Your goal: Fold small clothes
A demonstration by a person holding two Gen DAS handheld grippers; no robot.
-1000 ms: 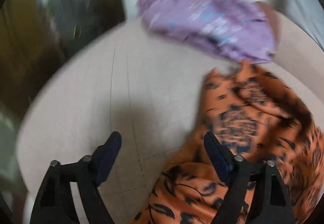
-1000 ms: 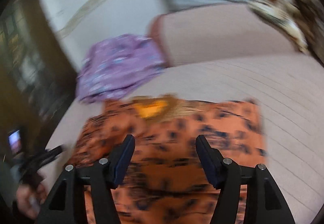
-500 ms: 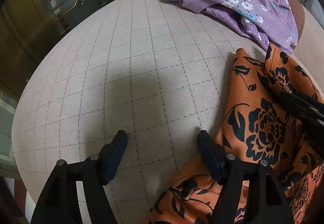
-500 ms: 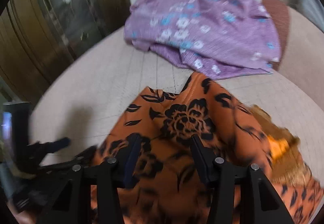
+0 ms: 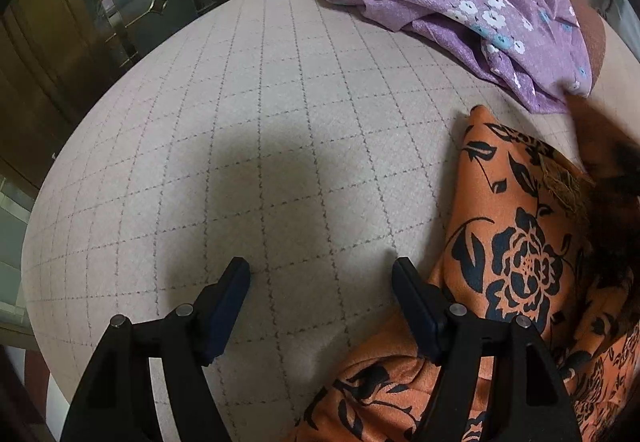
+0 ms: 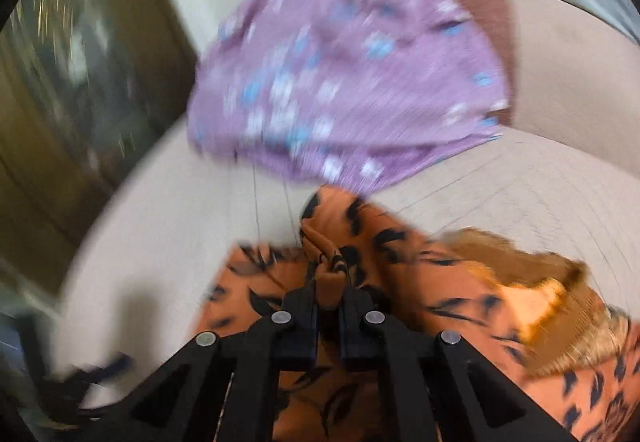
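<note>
An orange garment with black flowers (image 5: 516, 274) lies crumpled on a beige checked cushion (image 5: 280, 146). My left gripper (image 5: 320, 282) hangs open over bare cushion, its right finger at the garment's left edge and nothing between its pads. In the blurred right wrist view my right gripper (image 6: 328, 296) is shut on a bunched fold of the orange garment (image 6: 400, 262). The garment's mustard-yellow trim (image 6: 532, 282) shows to the right. A dark blur at the right edge of the left wrist view hides part of the cloth.
A purple garment with white and blue flowers (image 5: 452, 2) lies heaped at the far end of the cushion, by a brown armrest (image 6: 484, 10). A dark wood and glass cabinet (image 5: 120, 2) stands beyond the cushion's left edge.
My right gripper swung left over the orange garment and shut on a fold of it. The left gripper drifted slightly and stayed open.
</note>
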